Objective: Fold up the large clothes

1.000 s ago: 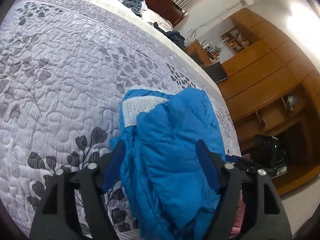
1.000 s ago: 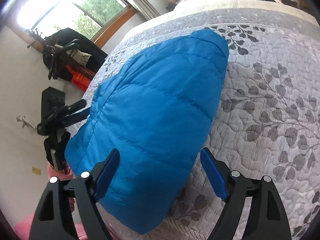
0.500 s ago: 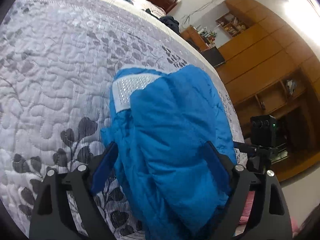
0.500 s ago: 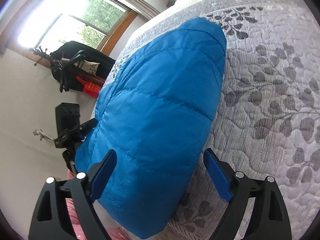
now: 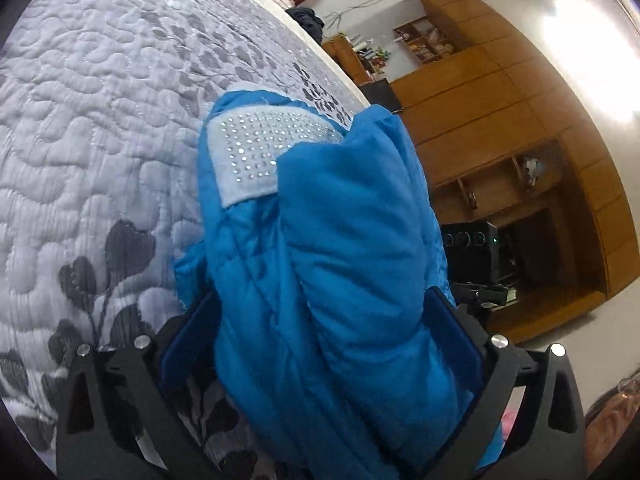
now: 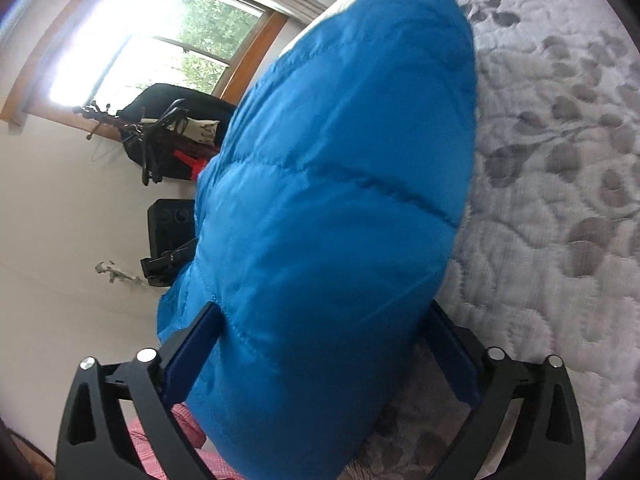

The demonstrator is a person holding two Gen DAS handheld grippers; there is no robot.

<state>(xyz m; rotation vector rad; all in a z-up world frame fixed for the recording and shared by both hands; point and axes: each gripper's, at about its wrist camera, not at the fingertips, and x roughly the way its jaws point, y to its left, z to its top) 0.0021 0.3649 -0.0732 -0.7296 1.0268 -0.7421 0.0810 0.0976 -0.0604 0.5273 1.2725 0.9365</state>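
Blue puffy jacket [image 5: 340, 280] hides bedspread [image 5: 100, 140] edge, both claws spread wide — straddling jacket, fingertips hidden.

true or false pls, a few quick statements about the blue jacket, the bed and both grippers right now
1. The blue jacket lies on a grey quilt with a leaf pattern. True.
2. The left gripper is clamped shut beside the jacket. False: its jaws are spread wide with the jacket bulk between them.
3. A white patch studded with sparkles shows on the jacket. True.
4. The right gripper holds a red towel. False: its open jaws straddle the blue jacket.
5. A window shows in the right wrist view. True.
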